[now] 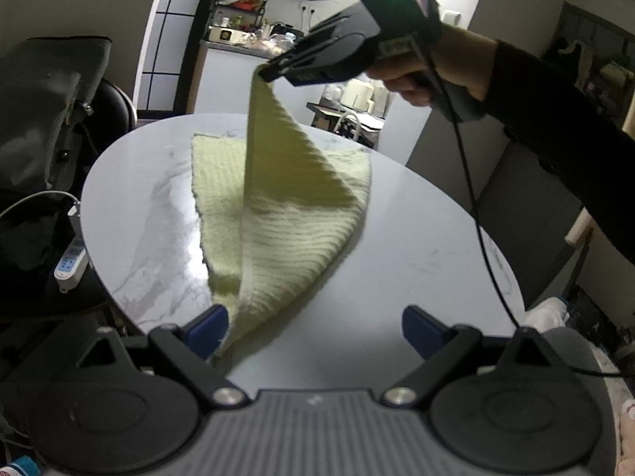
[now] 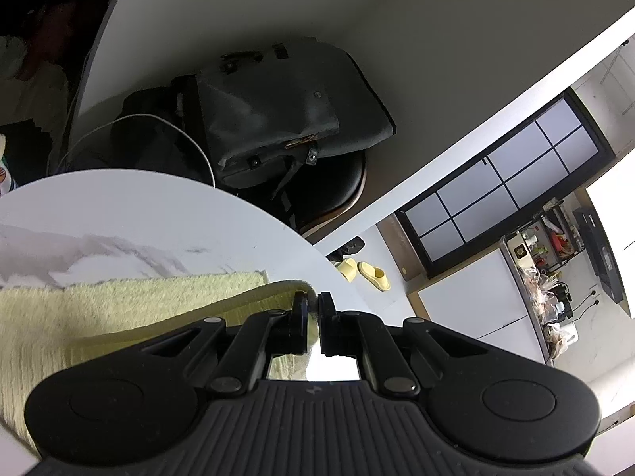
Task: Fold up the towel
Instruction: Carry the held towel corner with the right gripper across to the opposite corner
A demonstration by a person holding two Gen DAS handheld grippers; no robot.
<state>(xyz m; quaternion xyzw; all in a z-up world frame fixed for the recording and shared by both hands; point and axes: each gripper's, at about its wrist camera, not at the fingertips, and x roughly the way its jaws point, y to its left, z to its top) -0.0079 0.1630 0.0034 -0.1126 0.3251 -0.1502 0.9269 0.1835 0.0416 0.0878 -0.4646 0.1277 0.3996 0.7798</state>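
**Ana:** Left wrist view first, and the right gripper is up in the air over the table, its jaws clamped tight on one corner of the towel. A hand grips the handle, dark sleeve trailing off to the right.

**Ben:** And the right wrist view backs that up: right gripper's fingers pressed together with a pale-green tuft of towel pinched between them.

**Ana:** Now the left gripper. Jaws well apart, holding nothing. Its left blue pad sits just beside the towel's near point, possibly brushing it; hard to say from here.

**Ben:** So the cloth runs straight away from the left gripper?

**Ana:** Exactly. Long axis runs from that near point, away across the round marble table, with the lifted corner rising like a tent peak toward the far side. The rest lies flat on the tabletop, far edge showing beyond the raised flap.

**Ben:** Which hand is nearer the free end, then?

**Ana:** The left, clearly. The near point is practically at its fingertips, while the right already has the raised corner. My read: the fold turns on carrying that corner across the flat part.
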